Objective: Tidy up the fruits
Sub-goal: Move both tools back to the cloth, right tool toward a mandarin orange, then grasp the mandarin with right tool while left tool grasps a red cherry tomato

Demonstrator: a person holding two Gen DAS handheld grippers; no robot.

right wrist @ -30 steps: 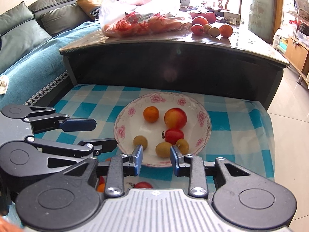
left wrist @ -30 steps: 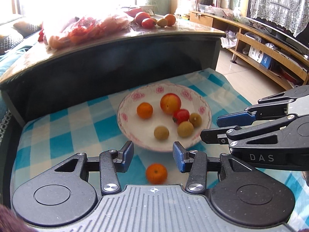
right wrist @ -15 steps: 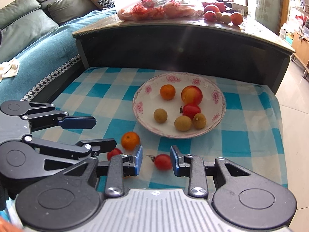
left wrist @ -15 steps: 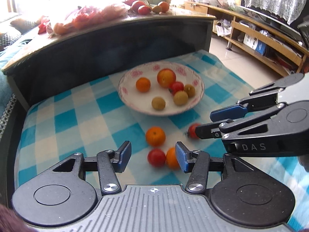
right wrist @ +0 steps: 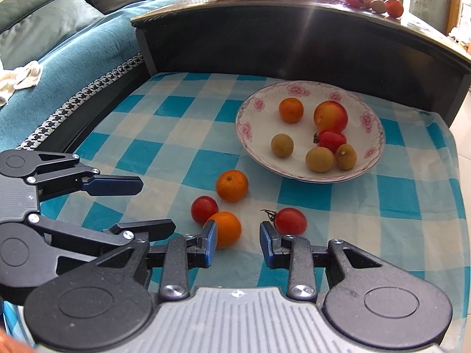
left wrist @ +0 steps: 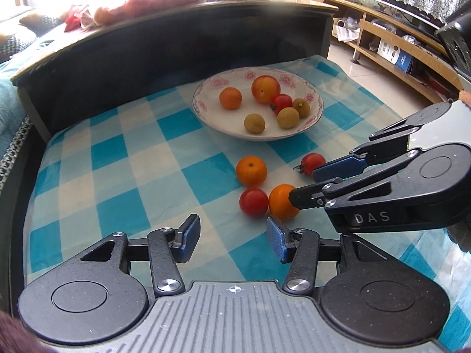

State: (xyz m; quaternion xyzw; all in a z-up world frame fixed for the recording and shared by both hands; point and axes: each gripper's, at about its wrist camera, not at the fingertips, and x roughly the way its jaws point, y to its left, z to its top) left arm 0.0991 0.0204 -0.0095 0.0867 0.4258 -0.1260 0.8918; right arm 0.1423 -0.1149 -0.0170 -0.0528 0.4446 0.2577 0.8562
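The left hand-held gripper (left wrist: 233, 236) hangs over the checked cloth (left wrist: 117, 153) with its blue pads (left wrist: 276, 239) set apart and nothing between them. The right hand-held gripper (right wrist: 238, 242) also shows a gap between its pads, and that gap is empty; an orange (right wrist: 226, 229) lies just beyond its left pad and a stemmed tomato (right wrist: 290, 221) just beyond its right pad. In the left wrist view the right hand-held gripper (left wrist: 300, 186) reaches in from the right, its body marked "DAS", its lower finger crossing in front of that orange (left wrist: 282, 203). A second tomato (left wrist: 253, 202) touches the orange, and another orange (left wrist: 251, 170) sits nearby. The stemmed tomato's stalk points left in both views. Farther back a flowered plate (left wrist: 206, 94) holds an orange, a peach, a tomato and three longans. The left wrist view alone shows a wooden shelf unit (left wrist: 391, 44); the right wrist view alone shows a sofa (right wrist: 44, 29) with a teal cover. Behind the cloth, a dark bench (right wrist: 294, 35) carries more fruit and a bag.
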